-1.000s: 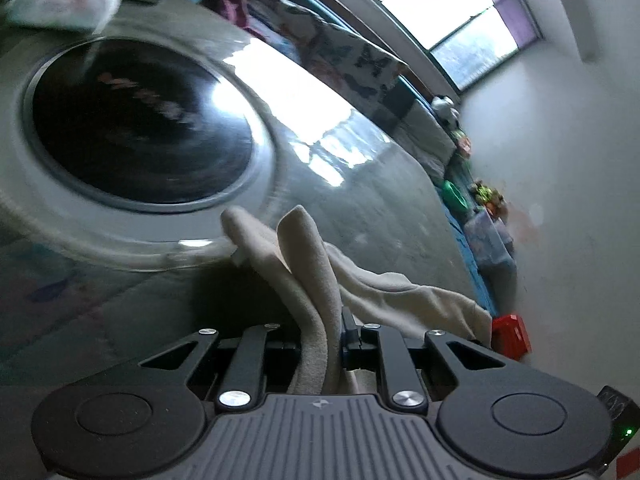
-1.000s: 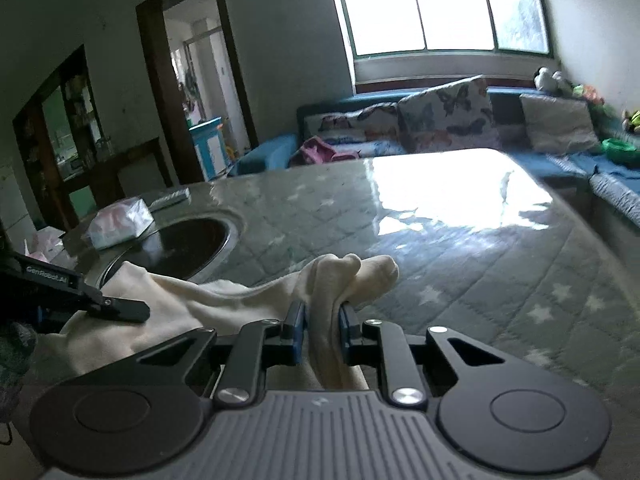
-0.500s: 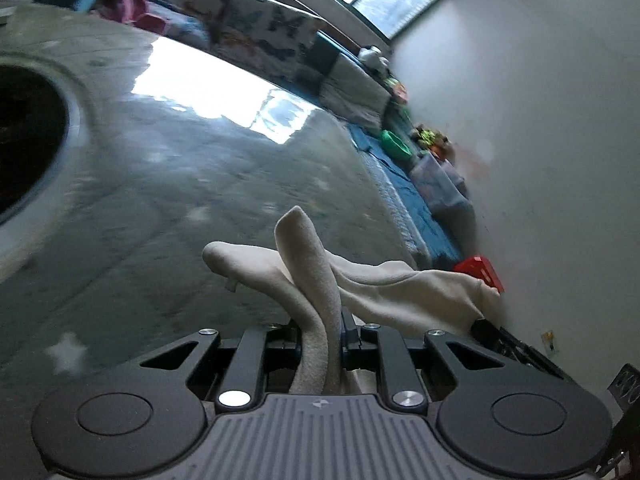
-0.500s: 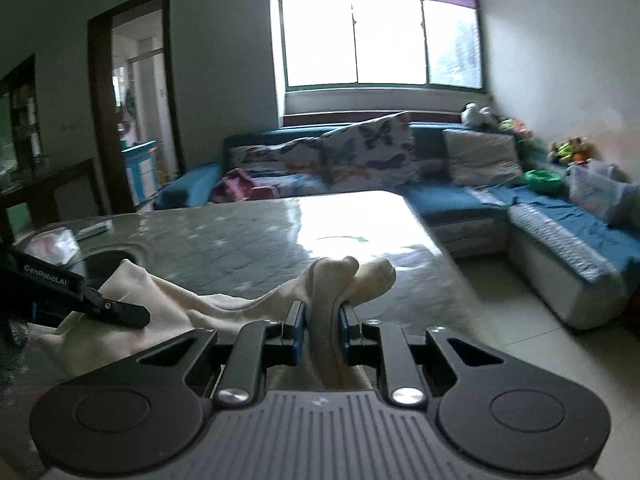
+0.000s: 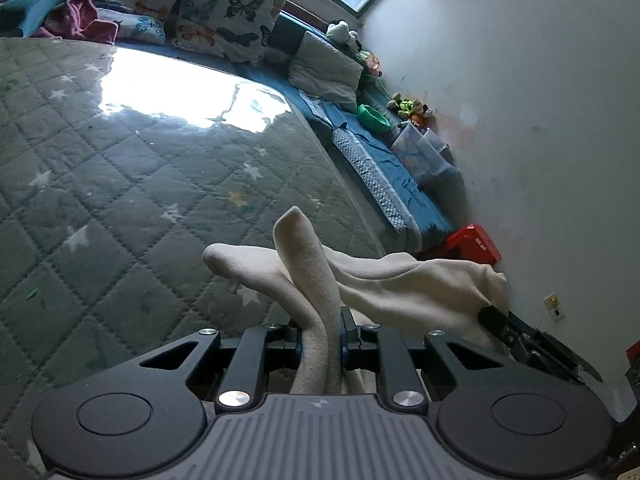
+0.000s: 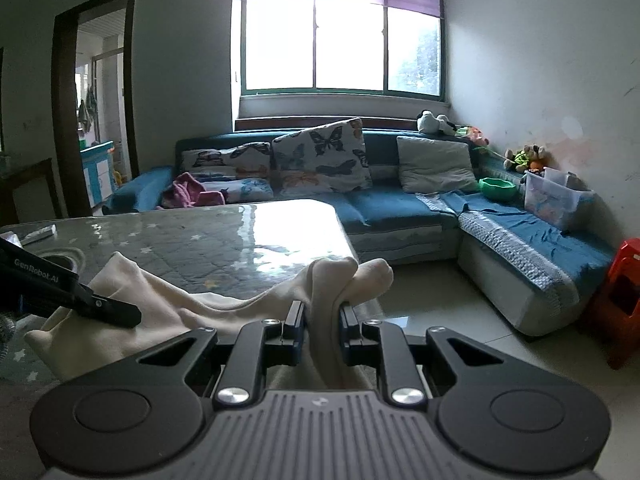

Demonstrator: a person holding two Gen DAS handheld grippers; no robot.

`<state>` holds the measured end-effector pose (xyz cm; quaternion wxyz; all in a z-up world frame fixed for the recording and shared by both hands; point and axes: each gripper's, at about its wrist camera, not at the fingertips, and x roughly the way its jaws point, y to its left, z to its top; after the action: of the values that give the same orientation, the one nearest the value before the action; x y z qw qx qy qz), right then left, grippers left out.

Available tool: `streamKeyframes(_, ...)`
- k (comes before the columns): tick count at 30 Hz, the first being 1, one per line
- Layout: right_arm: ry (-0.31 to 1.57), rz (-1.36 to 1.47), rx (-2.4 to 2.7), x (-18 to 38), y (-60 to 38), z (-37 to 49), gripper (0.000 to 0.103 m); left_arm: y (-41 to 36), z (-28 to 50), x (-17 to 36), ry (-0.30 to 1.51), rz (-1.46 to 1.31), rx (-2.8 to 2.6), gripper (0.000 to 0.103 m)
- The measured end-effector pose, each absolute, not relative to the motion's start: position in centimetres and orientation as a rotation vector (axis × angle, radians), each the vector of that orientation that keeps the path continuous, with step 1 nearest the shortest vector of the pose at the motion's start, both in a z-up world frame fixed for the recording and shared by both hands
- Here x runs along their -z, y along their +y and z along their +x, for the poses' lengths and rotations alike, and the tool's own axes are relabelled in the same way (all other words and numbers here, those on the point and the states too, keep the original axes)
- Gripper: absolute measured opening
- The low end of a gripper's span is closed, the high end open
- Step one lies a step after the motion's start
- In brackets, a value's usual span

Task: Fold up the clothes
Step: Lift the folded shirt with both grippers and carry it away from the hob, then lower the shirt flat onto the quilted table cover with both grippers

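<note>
Gripping the cream cloth (image 5: 404, 280), both grippers are clenched on its bunched edges: left gripper (image 5: 320, 332), right gripper (image 6: 320, 320). It hangs stretched between them above the table's (image 6: 224, 240) near right corner.

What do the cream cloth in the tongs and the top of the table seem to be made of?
The cream garment looks like soft fleece or brushed knit: its surface is fuzzy and matte, and it bends in thick, rounded folds. The table top looks like quilted grey fabric with stars under a glossy clear sheet, glass or plastic I cannot tell: stitched diamonds show, yet the window reflects sharply.
</note>
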<state>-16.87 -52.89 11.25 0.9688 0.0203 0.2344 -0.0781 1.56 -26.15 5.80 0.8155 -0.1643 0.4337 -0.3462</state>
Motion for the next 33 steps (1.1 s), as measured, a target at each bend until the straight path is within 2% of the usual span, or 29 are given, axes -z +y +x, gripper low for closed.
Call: streamKeyframes(33,0.589,0.036,0.211,-7.5,-54.8,-15.0,0.018,-28.7,2.1,-3.0,1.027,-0.265,0.711,0.018)
